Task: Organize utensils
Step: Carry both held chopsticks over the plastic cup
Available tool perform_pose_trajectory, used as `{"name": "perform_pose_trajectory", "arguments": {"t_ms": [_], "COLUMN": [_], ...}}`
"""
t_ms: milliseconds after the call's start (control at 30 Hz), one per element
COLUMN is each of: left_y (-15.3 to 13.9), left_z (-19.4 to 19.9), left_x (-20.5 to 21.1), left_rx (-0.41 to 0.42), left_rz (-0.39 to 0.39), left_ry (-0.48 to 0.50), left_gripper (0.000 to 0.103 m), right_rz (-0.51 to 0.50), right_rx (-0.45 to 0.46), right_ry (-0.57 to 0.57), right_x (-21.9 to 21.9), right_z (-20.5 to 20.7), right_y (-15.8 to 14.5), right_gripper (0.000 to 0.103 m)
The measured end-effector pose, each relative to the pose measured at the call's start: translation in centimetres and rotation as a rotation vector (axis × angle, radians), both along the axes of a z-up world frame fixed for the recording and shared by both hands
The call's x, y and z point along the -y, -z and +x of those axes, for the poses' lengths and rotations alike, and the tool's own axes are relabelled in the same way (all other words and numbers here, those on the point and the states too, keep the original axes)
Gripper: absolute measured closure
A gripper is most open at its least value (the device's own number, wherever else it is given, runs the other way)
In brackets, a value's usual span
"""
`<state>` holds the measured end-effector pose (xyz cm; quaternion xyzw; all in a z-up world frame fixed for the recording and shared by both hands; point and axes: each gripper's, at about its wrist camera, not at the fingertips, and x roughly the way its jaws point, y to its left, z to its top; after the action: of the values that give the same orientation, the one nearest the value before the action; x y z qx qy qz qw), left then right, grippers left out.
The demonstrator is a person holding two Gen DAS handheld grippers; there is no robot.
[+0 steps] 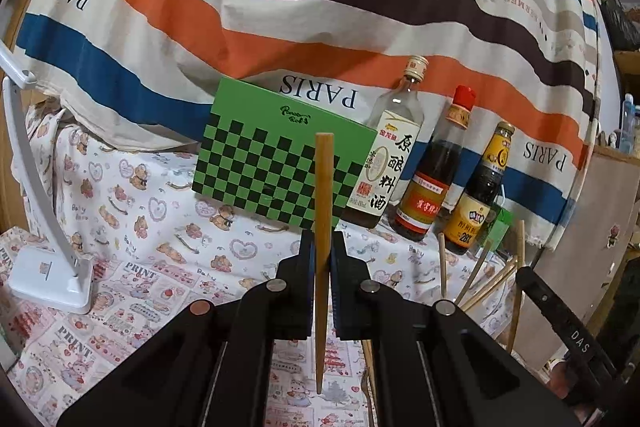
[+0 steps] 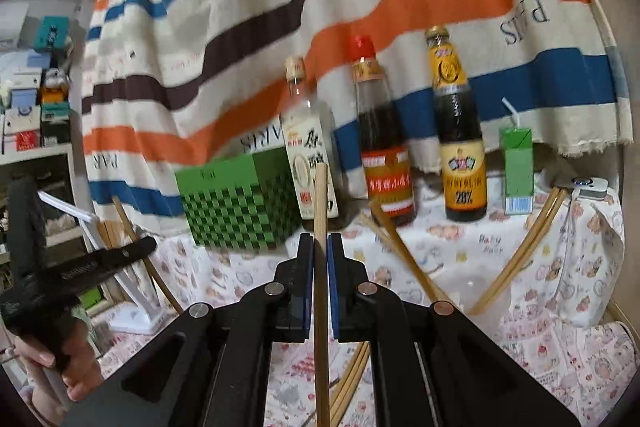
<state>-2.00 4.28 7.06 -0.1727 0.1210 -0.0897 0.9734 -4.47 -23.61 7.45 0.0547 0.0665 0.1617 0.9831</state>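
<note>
The left claw (image 1: 323,247) is pinching one wooden chopstick (image 1: 323,187) upright, its long axis running vertically between the pads, blunt end up; the right claw (image 2: 320,247) likewise grips a second chopstick (image 2: 321,195) upright, both held above the desk (image 1: 140,227); more loose chopsticks (image 2: 516,267) lie scattered on the patterned cloth to the right, nearer the right claw; behind stand a green checkered box (image 1: 276,155) and three sauce bottles (image 2: 384,147); pairing the two held sticks seems the likely next move.
</note>
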Motion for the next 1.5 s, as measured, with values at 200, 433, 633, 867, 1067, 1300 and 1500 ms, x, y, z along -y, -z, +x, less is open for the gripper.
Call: {"name": "perform_pose_trajectory", "arguments": {"t_ms": [200,433,633,867,1067,1300,1500], "left_y": [0.5,0.5,0.6,0.0,-2.1,-7.0,-9.4], "left_z": [0.5,0.4,0.5,-0.2,-1.1,-1.1,-1.3], "left_x": [0.6,0.5,0.6,1.7,5.2,11.1,16.3], "left_rx": [-0.024,-0.019,-0.025,0.008,0.059,0.146,0.239], "left_rz": [0.019,0.019,0.024,0.053,0.091,0.136,0.126], "left_ry": [0.0,-0.008,0.006,0.046,0.114,0.2,0.251], "left_gripper": [0.097,0.097,0.097,0.097,0.097,0.097,0.097], "right_rz": [0.039,0.054,0.057,0.064,0.147,0.261,0.229], "right_rx": [-0.046,-0.083,-0.081,-0.047,0.082,0.192,0.247], "right_ry": [-0.007,0.02,0.024,0.022,0.062,0.184,0.278], "right_x": [1.5,2.7,2.9,3.2,5.6,9.0,10.5], "right_z": [0.7,1.6,1.5,0.5,-2.3,-4.0,-2.4], "right_y": [1.5,2.0,1.9,1.1,-0.8,-2.6,-3.6], "right_gripper": [0.096,0.096,0.096,0.096,0.096,0.096,0.096]}}
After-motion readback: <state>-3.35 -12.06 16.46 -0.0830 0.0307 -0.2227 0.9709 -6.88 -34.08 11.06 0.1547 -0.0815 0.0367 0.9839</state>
